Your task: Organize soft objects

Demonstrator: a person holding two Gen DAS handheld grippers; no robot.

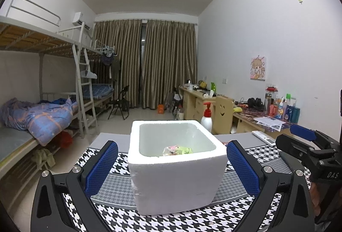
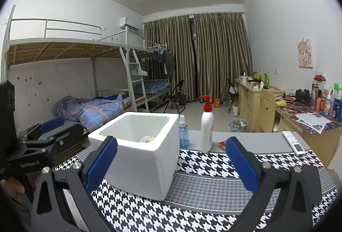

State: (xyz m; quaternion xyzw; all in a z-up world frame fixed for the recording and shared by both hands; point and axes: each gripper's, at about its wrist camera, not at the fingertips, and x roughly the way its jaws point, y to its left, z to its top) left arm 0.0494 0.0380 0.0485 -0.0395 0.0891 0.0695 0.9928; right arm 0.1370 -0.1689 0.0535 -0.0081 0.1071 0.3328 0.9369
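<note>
Left wrist view: the white foam box sat on the houndstooth cloth with a small plastic-wrapped packet at its bottom. The left gripper was spread wide around the box, holding nothing.

Right wrist view: the right gripper gaped wide and empty, with the box between its fingers toward the left one, a white pump bottle and a blue spray bottle beyond.

table | houndstooth cloth; foam box; pump bottle; spray bottle; remote
</note>
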